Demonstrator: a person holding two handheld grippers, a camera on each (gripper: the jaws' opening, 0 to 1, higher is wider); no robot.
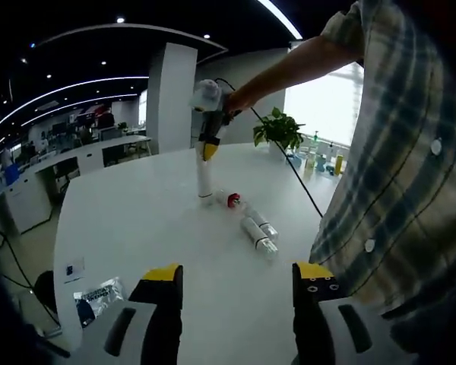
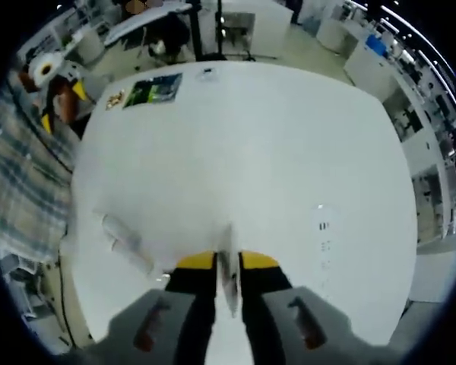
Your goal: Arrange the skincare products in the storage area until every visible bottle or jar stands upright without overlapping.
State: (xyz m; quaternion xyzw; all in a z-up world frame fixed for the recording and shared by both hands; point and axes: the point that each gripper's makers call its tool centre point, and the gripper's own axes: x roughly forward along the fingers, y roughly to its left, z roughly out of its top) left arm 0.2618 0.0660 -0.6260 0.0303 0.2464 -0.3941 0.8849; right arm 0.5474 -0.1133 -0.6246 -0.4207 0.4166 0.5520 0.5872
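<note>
A: Looking at the right gripper (image 1: 206,148) at upper centre of the left gripper view: pinching a white bottle (image 1: 204,176) near its top, long axis vertical, base touching or just off the table (image 1: 137,205).

B: Confirming from the right gripper view: yellow-tipped fingers (image 2: 194,262) pressed onto that bottle (image 2: 228,277) at bottom centre, looking straight down its length.

A: Lying just right of it in the left gripper view: a small red-capped item (image 1: 232,200), then two clear bottles (image 1: 259,232) on their sides, axes running toward lower right. Probably needing standing next.

B: Same pair showing at lower left of the right gripper view as pale tubes (image 2: 125,242), well apart from the jaws.

A: Left gripper (image 1: 237,285) hanging at bottom centre, fingers spread, holding nothing. Sitting nearer the lying pair than the busy right one, so seeming the likelier one to reach them.

B: Reading labels?

A: Too small and blurred. Seeing a dark packet (image 1: 97,296) at lower left with print, not legible.
</note>
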